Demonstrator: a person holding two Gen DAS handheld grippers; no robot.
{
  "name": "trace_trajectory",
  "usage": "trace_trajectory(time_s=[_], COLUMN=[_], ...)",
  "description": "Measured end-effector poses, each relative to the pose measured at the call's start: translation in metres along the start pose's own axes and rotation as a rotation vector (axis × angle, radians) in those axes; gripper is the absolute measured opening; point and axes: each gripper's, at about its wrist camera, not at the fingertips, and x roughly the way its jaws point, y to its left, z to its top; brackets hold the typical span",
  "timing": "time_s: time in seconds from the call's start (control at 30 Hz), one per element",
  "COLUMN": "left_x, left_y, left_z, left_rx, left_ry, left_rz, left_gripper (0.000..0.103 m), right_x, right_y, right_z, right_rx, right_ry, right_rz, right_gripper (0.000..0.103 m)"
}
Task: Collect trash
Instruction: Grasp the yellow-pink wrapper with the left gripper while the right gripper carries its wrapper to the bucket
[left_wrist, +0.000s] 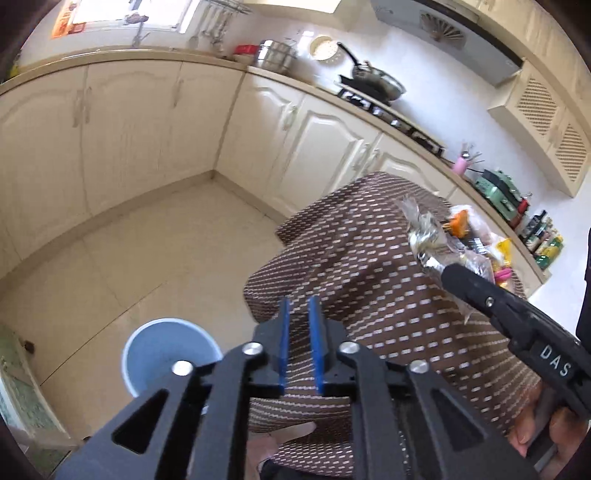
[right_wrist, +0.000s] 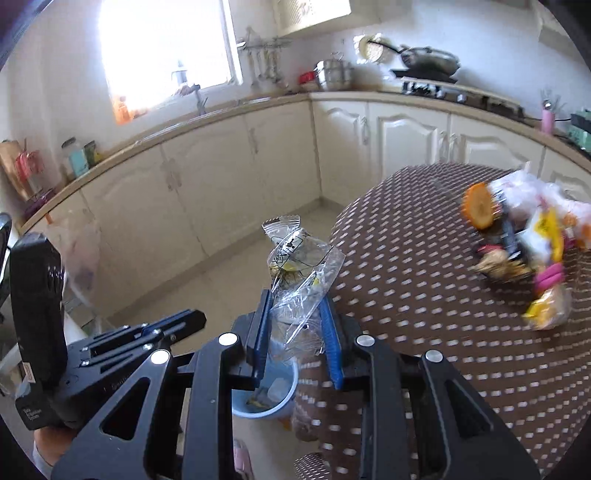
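Note:
My right gripper (right_wrist: 295, 314) is shut on a clear plastic wrapper (right_wrist: 299, 266) and holds it in the air past the table's left edge, above a light blue bin (right_wrist: 284, 402) on the floor. In the left wrist view the same wrapper (left_wrist: 428, 236) sticks out of the right gripper's black fingers (left_wrist: 469, 284) over the table. My left gripper (left_wrist: 299, 325) is nearly shut and empty, with a narrow gap between its blue pads, above the table's near edge. The blue bin (left_wrist: 166, 350) stands to its left. A pile of wrappers and trash (right_wrist: 524, 236) lies on the table.
The table has a brown cloth with white dashes (right_wrist: 443, 295). Cream kitchen cabinets (left_wrist: 147, 129) run along two walls, with a hob and pan (left_wrist: 373, 85) on the counter. A tiled floor (left_wrist: 147, 258) lies between table and cabinets.

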Motion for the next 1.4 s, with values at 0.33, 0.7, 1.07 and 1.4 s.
trace_trajectory(time_s=[0.33, 0.7, 1.07, 1.4], left_x=[0.023, 0.072, 0.094, 0.009], left_y=[-0.137, -0.251, -0.278, -0.184], left_z=[0.006, 0.002, -0.001, 0.020], left_rx=[0.196, 0.292, 0.345, 0.246], left_ry=[0.032, 0.108, 0.144, -0.011], left_rz=[-0.220, -0.223, -0.179, -0.161], left_gripper=[0.047, 0.060, 0.031, 0.030], right_x=[-0.091, -0.122, -0.119, -0.106], right_y=[-0.106, -0.190, -0.206, -0.133], right_z=[-0.006, -0.022, -0.023, -0.006], right_rx=[0.113, 0.255, 0.295, 0.187], right_ry=[-0.153, -0.174, -0.149, -0.150], right_rz=[-0.259, -0.299, -0.227, -0.087], right_gripper=[0.024, 0.025, 0.025, 0.025])
